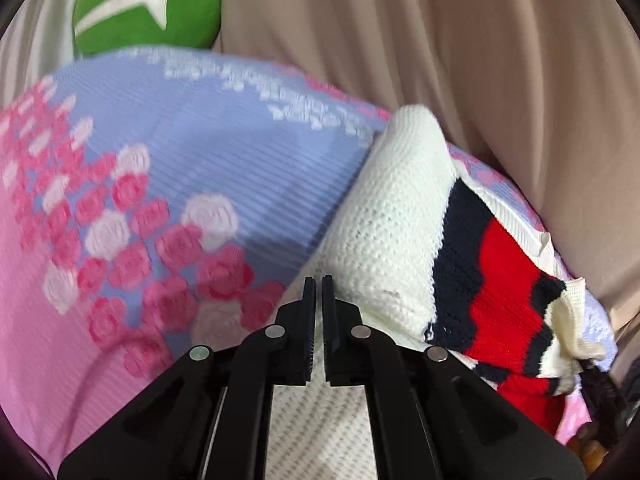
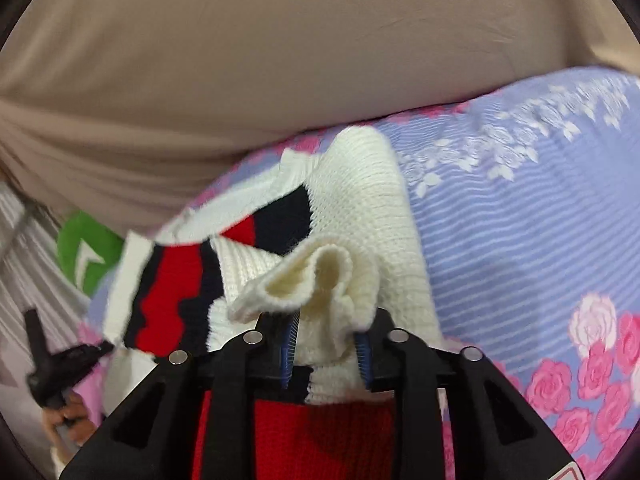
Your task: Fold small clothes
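Biggest thing in view: one tan drape (image 1: 460, 60), folded in soft pleats, filling the far side of both wrist views. Next, one floral bedspread (image 1: 208, 152), lavender with fine stripes, pink and white roses clustered toward my near left, a white leaf print band further back; it carries everything else. One knit sweater (image 1: 384, 216) lies on it, cream body with one red stripe bordered by two navy stripes; from my left wrist it sits centre to right, cream part rolled up into a hump, striped part trailing off near right. One green cushion (image 1: 148, 8) with a white arrow mark sits far left, partly behind the bedspread edge; the right wrist sees it low on its left. My left claw (image 1: 317, 292): jaws nearly together, thin slit between them, tips at the near edge of the cream knit; can't tell if any fabric is pinched in that slit. My right claw (image 2: 328, 344): jaws apart a bit and clamped on a bunched cream fold of the sweater, which puffs out above the blue pads (image 2: 289, 340); red knit hangs below between the arms. Right wrist view also catches the other claw's black frame at lower left with a bit of one hand (image 2: 60, 420) on it, blurred. Count: two claws, one sweater, one cushion.
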